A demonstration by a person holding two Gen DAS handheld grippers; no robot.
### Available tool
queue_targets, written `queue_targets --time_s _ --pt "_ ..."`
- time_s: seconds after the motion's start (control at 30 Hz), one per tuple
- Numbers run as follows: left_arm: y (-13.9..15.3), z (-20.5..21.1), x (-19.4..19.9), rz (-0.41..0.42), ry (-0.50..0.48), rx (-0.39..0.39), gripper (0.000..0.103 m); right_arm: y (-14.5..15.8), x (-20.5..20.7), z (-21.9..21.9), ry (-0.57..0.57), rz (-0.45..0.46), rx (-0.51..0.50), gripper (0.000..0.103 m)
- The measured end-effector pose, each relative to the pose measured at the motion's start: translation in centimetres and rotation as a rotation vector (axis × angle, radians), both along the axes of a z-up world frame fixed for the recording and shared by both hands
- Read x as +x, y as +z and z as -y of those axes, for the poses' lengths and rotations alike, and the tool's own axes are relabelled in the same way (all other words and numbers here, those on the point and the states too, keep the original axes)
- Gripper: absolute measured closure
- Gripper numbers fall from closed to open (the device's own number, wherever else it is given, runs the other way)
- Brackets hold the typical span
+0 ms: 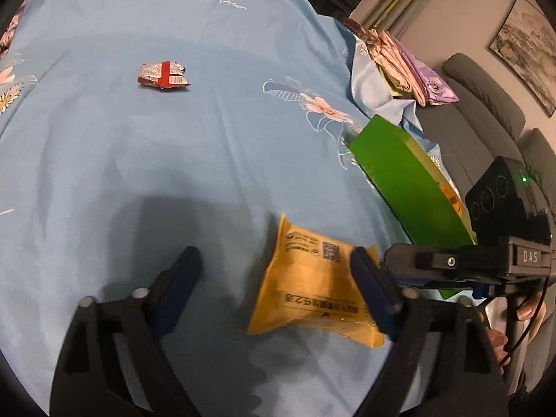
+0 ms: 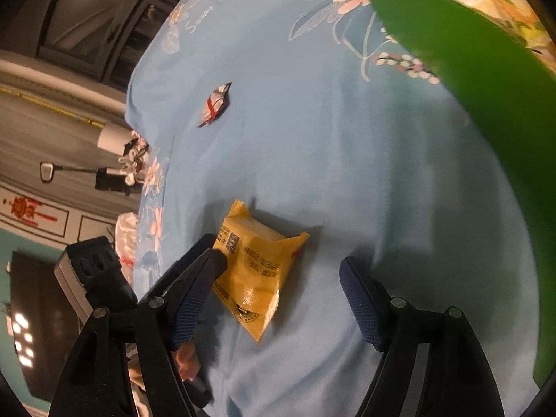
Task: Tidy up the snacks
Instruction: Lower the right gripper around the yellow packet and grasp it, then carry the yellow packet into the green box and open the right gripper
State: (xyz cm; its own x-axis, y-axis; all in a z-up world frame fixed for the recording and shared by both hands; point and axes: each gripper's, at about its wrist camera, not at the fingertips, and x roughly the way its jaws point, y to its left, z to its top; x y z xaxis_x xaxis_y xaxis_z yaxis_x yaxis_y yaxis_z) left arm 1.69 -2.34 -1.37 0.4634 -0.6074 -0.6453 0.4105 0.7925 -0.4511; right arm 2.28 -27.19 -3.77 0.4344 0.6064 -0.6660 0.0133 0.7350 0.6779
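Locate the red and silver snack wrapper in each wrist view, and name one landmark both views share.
Left wrist: red and silver wrapper upper left, lying on the blue sheet.
Right wrist: left of centre, upper half.
Shared landmark: the yellow snack packet, nearer the camera in both.

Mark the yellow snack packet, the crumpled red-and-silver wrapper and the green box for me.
yellow snack packet (image 2: 255,271), right wrist view, printed middle.
crumpled red-and-silver wrapper (image 1: 162,75), left wrist view, centre.
green box (image 1: 406,177), left wrist view, green side.
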Motion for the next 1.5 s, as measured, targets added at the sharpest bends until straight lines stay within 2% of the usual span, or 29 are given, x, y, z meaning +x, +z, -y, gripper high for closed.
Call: queue_targets --time_s 0.13,0.2,0.33,0.4,0.5,0.7,0.73,0.8,0.9,1.0,1.13,1.2,1.37,1.5 --pt "-0.1 -0.6 0.0 -0.013 -0.023 -0.007 0.042 0.1 0.4 -0.3 0.016 0.006 0.014 0.037" --pt "-0.1 -0.6 0.1 -0.024 -0.041 -0.019 0.047 0.1 0.5 -0.7 0.036 0.008 0.009 0.041" --pt "0.1 -0.9 -0.7 -0.047 -0.089 -0.003 0.045 -0.3 0.5 -1.2 0.053 0.002 0.0 0.041" --pt "0.1 -1.1 -1.1 -0.043 -0.082 0.018 0.045 -0.2 0.6 -1.2 0.048 0.011 -0.014 0.048" --pt "0.0 -1.1 -1.4 -0.039 -0.084 0.027 0.045 -0.2 0.9 -1.3 0.044 0.012 -0.055 0.062" --pt "-0.9 -0.5 -0.6 -0.091 -0.13 -0.089 0.05 -0.6 1.2 -1.4 0.042 0.027 -0.055 0.064" --pt "-0.9 -0.4 -0.6 -0.097 -0.145 -0.097 0.055 -0.8 1.2 -1.2 0.041 0.028 -0.04 0.066" --pt "-1.1 -0.6 -0.3 -0.132 -0.152 -0.139 0.059 -0.8 1.1 -1.0 0.04 0.034 -0.023 0.07" --pt "-1.1 -1.2 0.0 -0.158 -0.14 -0.183 0.063 -0.2 0.8 -1.4 0.047 0.066 -0.05 0.074" --pt "-0.6 -0.9 -0.3 -0.138 -0.14 -0.156 0.063 0.3 0.8 -1.7 0.052 0.083 -0.07 0.075" --pt "0.7 -0.5 -1.2 -0.09 -0.144 -0.088 0.063 0.6 0.6 -1.4 0.052 0.077 -0.033 0.076" --pt "1.7 -0.2 -1.7 -0.062 -0.147 -0.087 0.063 1.3 0.0 -1.3 0.053 0.101 -0.032 0.076" --pt "4.6 1.7 -2.8 0.018 -0.176 -0.099 0.063 4.7 -2.4 0.6 0.025 0.226 -0.064 0.076" --pt "7.0 6.6 -3.0 0.068 -0.257 -0.098 0.063 6.8 -4.5 4.6 -0.066 0.295 -0.08 0.076"
